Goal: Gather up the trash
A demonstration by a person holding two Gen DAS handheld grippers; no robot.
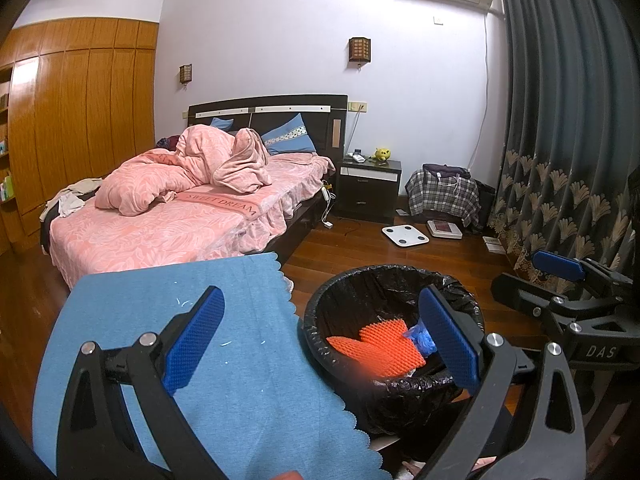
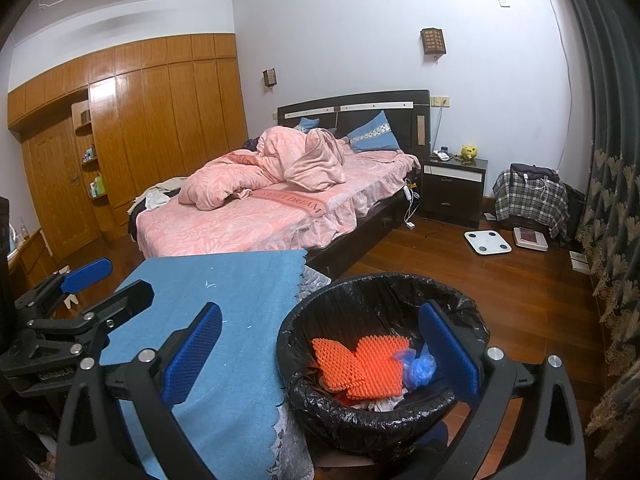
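A round bin with a black liner point(image 1: 320, 320) point(image 2: 296, 344) stands beside a table under a blue cloth point(image 1: 160, 360) point(image 2: 224, 304). In the bin lie orange foam netting point(image 1: 376, 344) point(image 2: 360, 364), a crumpled blue plastic bag point(image 1: 420, 338) point(image 2: 418, 368) and some white scraps point(image 2: 380, 404). My left gripper point(image 1: 324, 344) is open and empty, one finger over the cloth, the other over the bin. My right gripper point(image 2: 320, 356) is open and empty in the same stance. Each gripper shows in the other's view, the right one point(image 1: 560, 276) and the left one point(image 2: 96, 284).
A bed with pink bedding point(image 1: 192, 208) point(image 2: 272, 208) stands behind the table. A dark nightstand point(image 1: 368, 184), a white scale point(image 1: 405, 235) and a plaid-covered pile point(image 1: 444, 196) are on the wood floor. Dark curtains point(image 1: 560, 140) hang at right; wooden wardrobes point(image 1: 80, 120) at left.
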